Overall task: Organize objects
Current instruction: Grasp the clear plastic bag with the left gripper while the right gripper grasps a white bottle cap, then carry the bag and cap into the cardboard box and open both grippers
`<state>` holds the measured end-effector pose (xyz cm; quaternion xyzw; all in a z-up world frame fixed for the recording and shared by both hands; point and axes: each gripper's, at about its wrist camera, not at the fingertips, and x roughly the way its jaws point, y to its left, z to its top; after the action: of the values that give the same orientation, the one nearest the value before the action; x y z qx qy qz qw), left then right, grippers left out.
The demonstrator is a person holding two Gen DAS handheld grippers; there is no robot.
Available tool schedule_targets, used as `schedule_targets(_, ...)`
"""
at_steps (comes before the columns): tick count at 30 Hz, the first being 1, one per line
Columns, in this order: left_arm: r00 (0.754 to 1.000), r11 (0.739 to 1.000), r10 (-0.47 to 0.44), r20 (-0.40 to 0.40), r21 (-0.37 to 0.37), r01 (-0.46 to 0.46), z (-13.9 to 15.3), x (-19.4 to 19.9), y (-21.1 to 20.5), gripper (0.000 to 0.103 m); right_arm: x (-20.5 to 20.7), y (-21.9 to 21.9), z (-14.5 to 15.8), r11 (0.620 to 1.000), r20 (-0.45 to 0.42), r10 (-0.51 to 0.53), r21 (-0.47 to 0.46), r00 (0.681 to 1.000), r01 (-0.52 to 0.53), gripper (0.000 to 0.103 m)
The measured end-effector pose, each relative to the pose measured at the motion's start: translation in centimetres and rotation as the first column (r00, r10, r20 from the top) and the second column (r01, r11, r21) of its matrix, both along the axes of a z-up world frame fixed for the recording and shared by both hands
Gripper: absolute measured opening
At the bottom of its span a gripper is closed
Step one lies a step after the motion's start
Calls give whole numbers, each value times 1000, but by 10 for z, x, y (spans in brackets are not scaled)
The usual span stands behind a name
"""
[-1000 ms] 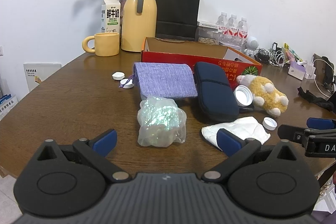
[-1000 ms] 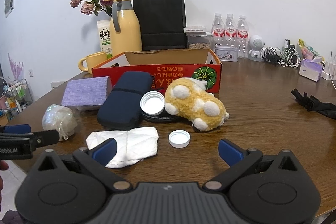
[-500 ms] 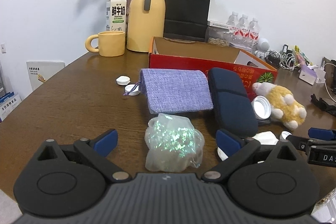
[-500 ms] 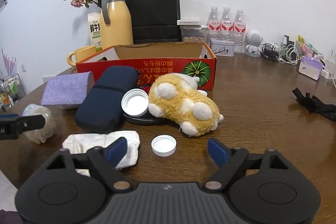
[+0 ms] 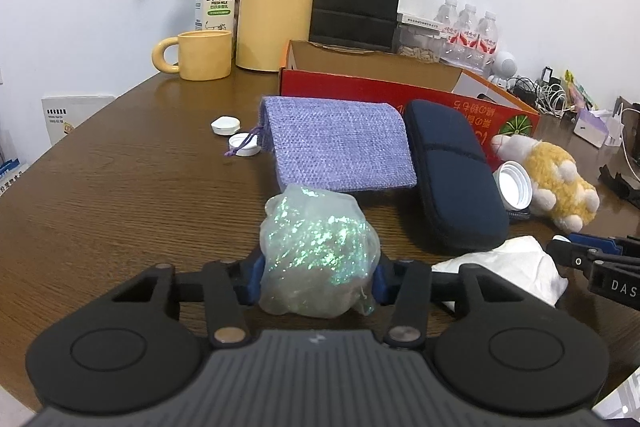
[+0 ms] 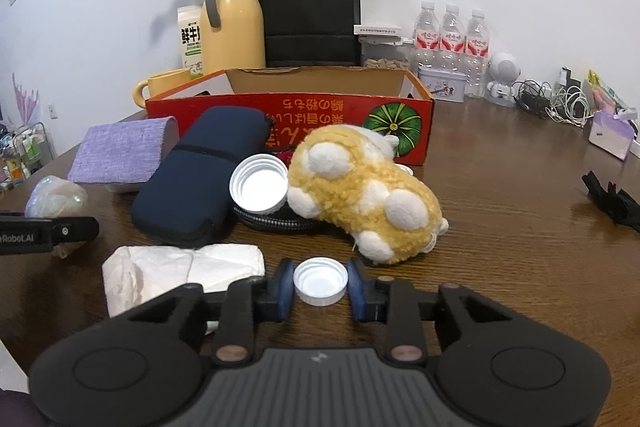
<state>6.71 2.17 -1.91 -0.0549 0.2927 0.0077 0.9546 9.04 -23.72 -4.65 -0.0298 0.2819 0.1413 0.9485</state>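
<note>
Both hand-held grippers closed on items at the near edge of the worktop (image 5: 120,187).
The left hand-held gripper (image 5: 318,277) has just closed, clenching the shiny plastic bundle (image 5: 318,247). The right hand-held gripper (image 6: 320,285) has just closed, pads pressing the white cap (image 6: 320,281), beside the crumpled tissue (image 6: 180,267).

Both grippers point forward and downward over the surface, the left gripper (image 5: 318,277) having just closed its blue fingers (image 5: 253,277) against a shiny bag (image 5: 316,247), the right gripper (image 6: 320,285) likewise closed on a white cap (image 6: 320,281).
</note>
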Motion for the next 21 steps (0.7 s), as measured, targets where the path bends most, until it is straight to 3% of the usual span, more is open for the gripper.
schedule_targets(10,997,1000,-11,74,-1,11,15,-19,3,46,-11,-2,8,1000,34,23,16,999,-23,28)
schedule_targets(21,970,999,-43,239,25,38,67,-6,-4,46,-10,0,44,998,149,53,24,987,-57,28)
